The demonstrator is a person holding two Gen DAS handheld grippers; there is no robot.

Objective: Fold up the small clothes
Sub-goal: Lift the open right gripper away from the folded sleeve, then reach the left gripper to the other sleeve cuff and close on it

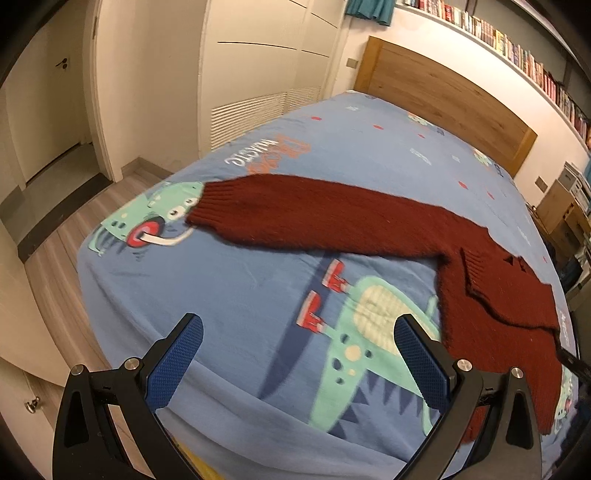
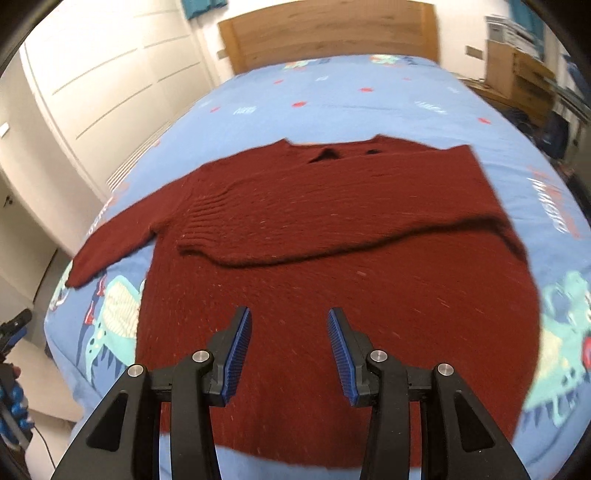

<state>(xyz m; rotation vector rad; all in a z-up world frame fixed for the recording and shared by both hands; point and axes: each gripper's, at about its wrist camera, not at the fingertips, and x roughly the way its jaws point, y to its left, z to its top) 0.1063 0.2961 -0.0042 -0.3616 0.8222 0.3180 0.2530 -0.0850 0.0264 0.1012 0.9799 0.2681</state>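
Note:
A dark red knitted sweater (image 2: 332,236) lies flat on the blue cartoon bedsheet (image 2: 369,96). Its right sleeve is folded across the chest; its left sleeve (image 1: 314,214) stretches out over the sheet toward the bed's left edge. My right gripper (image 2: 290,328) is open and empty, hovering over the sweater's lower body near the hem. My left gripper (image 1: 299,336) is open wide and empty, above bare sheet just left of the sweater's body (image 1: 509,314), short of the outstretched sleeve. The left gripper also shows in the right wrist view (image 2: 13,328) at the far left.
A wooden headboard (image 2: 332,33) stands at the bed's far end. White wardrobes (image 1: 258,74) and a wood floor (image 1: 66,229) lie left of the bed. A bookshelf (image 1: 517,48) runs along the wall; boxes (image 2: 517,70) sit at the right.

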